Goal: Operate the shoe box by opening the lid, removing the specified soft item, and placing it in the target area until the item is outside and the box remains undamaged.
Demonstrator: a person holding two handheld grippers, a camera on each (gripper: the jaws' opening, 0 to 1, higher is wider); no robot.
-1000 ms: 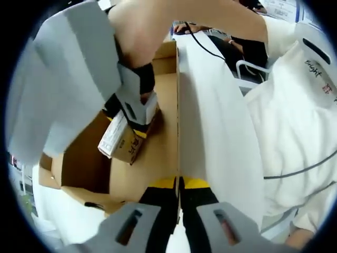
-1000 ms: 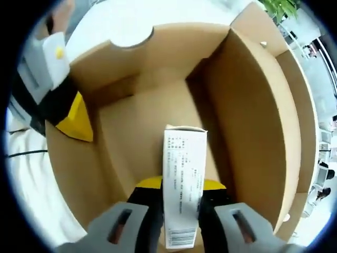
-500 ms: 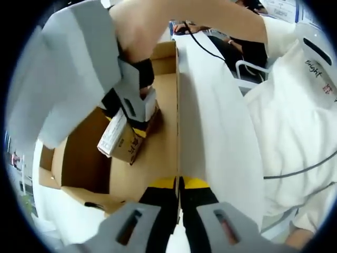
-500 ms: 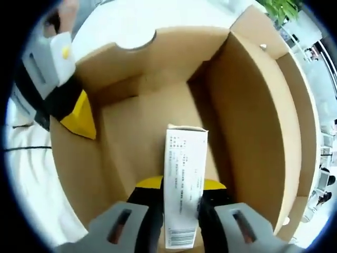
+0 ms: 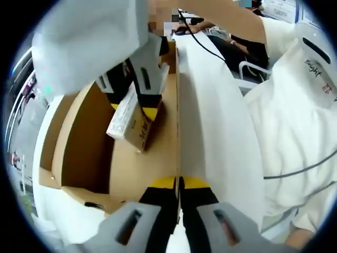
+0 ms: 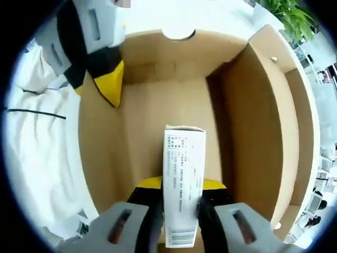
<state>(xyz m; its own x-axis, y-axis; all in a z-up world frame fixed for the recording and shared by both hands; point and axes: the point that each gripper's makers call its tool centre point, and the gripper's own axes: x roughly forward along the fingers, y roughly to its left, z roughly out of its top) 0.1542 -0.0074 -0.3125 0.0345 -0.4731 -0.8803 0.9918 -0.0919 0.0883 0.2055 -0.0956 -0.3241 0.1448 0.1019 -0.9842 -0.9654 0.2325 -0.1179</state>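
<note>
Above shoe box [image 6: 263,121] floor: right hand-held gripper [image 6: 179,211] clamps small carton [image 6: 182,179] midway; light, crushable. Left hand-held gripper [image 5: 178,203] pinches box wall.

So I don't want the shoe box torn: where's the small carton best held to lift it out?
Across its two long narrow sides, near one end, from above through the open top. The small carton is slim, and the right gripper already holds it so.

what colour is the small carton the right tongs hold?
White with black print and a barcode on the small carton; right gripper view shows it best.
</note>
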